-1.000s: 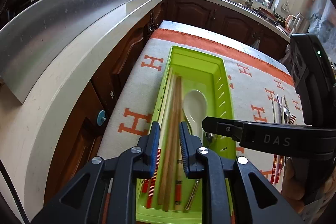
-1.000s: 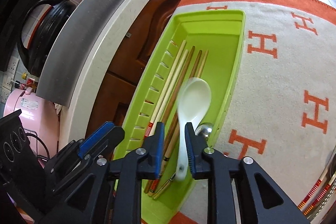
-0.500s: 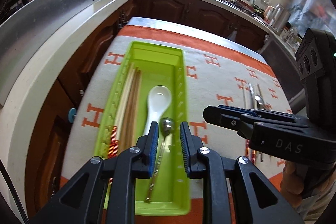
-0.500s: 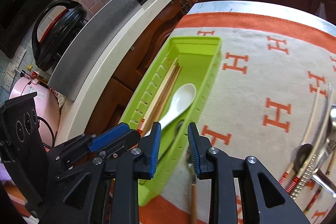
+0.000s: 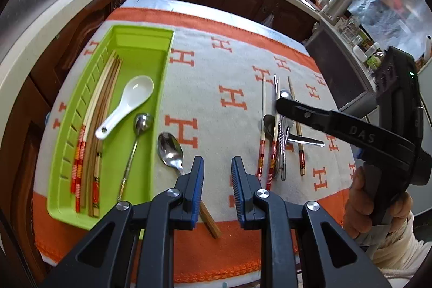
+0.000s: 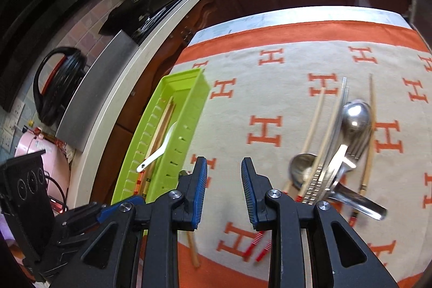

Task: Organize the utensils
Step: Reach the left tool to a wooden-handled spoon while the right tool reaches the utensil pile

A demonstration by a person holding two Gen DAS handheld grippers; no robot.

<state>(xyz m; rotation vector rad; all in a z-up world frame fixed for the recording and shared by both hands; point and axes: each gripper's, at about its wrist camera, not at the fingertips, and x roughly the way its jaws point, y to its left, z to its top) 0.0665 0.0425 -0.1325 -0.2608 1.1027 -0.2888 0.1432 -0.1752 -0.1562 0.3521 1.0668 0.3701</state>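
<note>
A green tray point(image 5: 143, 53) on the left of the orange-and-beige cloth holds several chopsticks point(image 5: 100, 109), a white ceramic spoon point(image 5: 132, 99) and a thin metal spoon point(image 5: 143, 122). Another metal spoon point(image 5: 169, 150) with a wooden handle lies on the cloth just right of the tray. My left gripper point(image 5: 216, 166) hovers open and empty beside it. Further right lies a pile of chopsticks, spoons and forks point(image 5: 278, 136), with my right gripper point(image 5: 283, 103) over it. In the right wrist view, that gripper point(image 6: 224, 169) is open and empty, between the tray point(image 6: 186, 109) and the pile point(image 6: 353, 120).
The cloth point(image 5: 216, 72) covers a small table with edges near and far. A pale counter with a cooktop runs along the left, holding a black cooker point(image 6: 56, 82) and a pink appliance point(image 6: 40, 153). A person's hand point(image 5: 378, 204) grips the right tool.
Both grippers have swung right, away from above the tray and toward the loose pile. The white spoon, seen between the right fingers a second ago, now lies in the tray.
</note>
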